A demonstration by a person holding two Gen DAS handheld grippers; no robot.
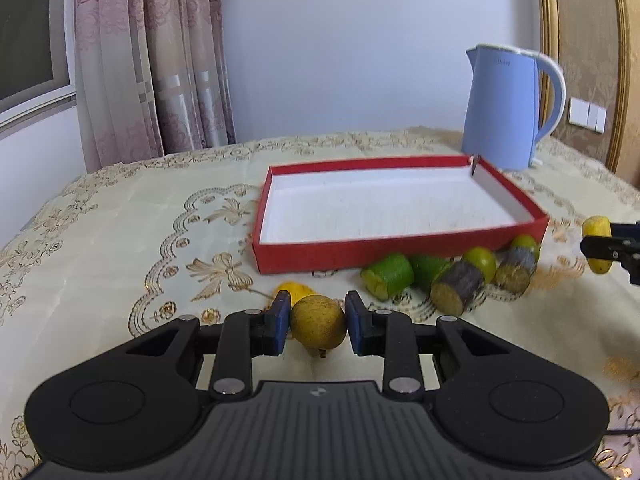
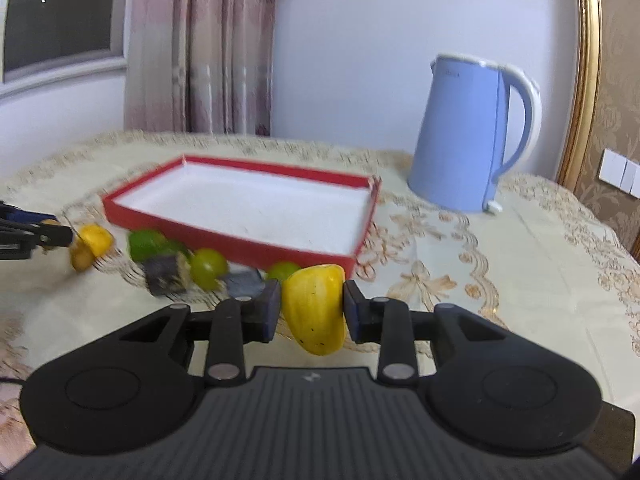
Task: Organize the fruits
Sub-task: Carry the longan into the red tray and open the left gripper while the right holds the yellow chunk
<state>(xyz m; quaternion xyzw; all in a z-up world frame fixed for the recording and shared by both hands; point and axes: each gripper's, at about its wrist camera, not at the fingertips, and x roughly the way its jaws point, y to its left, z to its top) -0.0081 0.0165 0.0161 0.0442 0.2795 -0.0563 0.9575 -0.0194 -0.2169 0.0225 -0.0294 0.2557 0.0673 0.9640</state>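
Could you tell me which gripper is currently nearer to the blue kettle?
Right. The right gripper, shut on a yellow fruit, is just before the red tray's corner nearest the blue kettle; the left gripper is by the opposite corner.

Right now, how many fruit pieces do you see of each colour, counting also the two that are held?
Green pieces: 4
Dark purple pieces: 2
Yellow pieces: 2
Brownish round fruit: 1
Total: 9
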